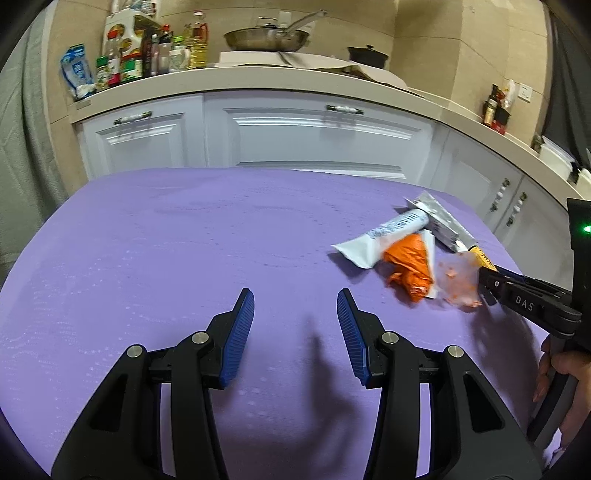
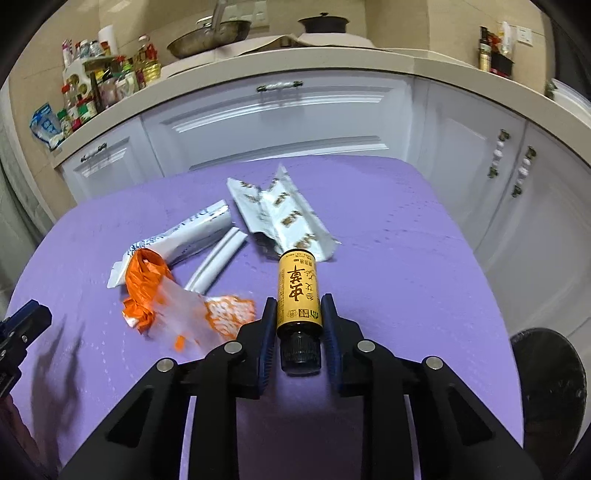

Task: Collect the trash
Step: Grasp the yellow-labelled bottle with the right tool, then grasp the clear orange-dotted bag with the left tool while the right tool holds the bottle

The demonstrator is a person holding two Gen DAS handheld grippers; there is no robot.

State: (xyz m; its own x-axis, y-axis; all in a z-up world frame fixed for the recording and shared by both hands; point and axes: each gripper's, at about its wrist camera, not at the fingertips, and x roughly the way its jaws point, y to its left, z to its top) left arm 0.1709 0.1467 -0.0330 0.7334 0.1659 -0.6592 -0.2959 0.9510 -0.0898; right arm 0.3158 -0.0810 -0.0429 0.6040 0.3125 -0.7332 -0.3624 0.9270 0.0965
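Note:
My right gripper (image 2: 298,314) is shut on a small yellow bottle (image 2: 298,291) with a black cap, held just above the purple table (image 2: 406,277); its bottom points away. The bottle's end shows in the left wrist view (image 1: 484,258) beside the right gripper (image 1: 491,282). Trash lies ahead: an orange crumpled wrapper (image 2: 146,284) (image 1: 410,264), a clear orange-printed bag (image 2: 207,317) (image 1: 456,282), a white tube-like packet (image 2: 184,236) (image 1: 384,236), a white strip (image 2: 218,264) and a silver foil wrapper (image 2: 284,218) (image 1: 439,221). My left gripper (image 1: 295,321) is open and empty over bare cloth, left of the pile.
White kitchen cabinets (image 1: 314,136) stand behind the table, with a countertop holding spice bottles (image 1: 147,55), a pan (image 1: 266,37) and a black pot (image 2: 323,22). A dark round stool or bin (image 2: 550,373) sits at the table's right side.

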